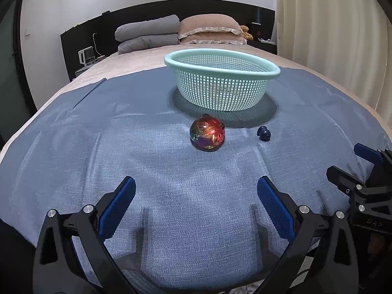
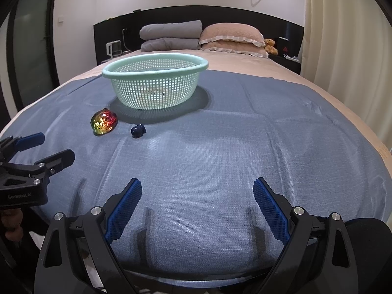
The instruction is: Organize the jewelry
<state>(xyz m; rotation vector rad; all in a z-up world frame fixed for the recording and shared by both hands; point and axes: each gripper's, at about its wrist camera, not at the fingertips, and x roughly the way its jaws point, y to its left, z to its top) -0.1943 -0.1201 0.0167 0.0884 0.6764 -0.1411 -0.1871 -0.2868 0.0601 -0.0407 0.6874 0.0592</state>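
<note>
Left claw [image 1: 196,196]: fingers spread wide, nothing between them, low over the blue cloth [image 1: 98,147] at the near edge of the bed [image 1: 137,61]
Right claw [image 2: 197,196]: fingers likewise wide apart and bare, over the near part of the same cloth
Basket [image 1: 221,60]: mint-green mesh, upright on the cloth, far side of both jewels
Gem [image 1: 207,132]: a domed, glossy red-and-rainbow piece on the cloth just in front of the basket, apart from it; flat side down, with two small bumps up top
Bead [image 1: 264,133]: small dark-blue piece near the gem on its right, not touching; two lobes joined, its long axis roughly crosswise to the left camera
Only in left view: the right claw from the side at the right edge, its blue pads [image 1: 367,153] parted
Only in right view: the left claw at the left edge, also parted, with part of the hand [image 2: 12,223] under it; the gem reads green-yellow-red here and sits left of the bead
Background: folded grey duvet [image 1: 149,33], pink pillows [image 1: 210,28], a teddy [image 1: 246,31], curtain [image 1: 330,24] on the right
</note>
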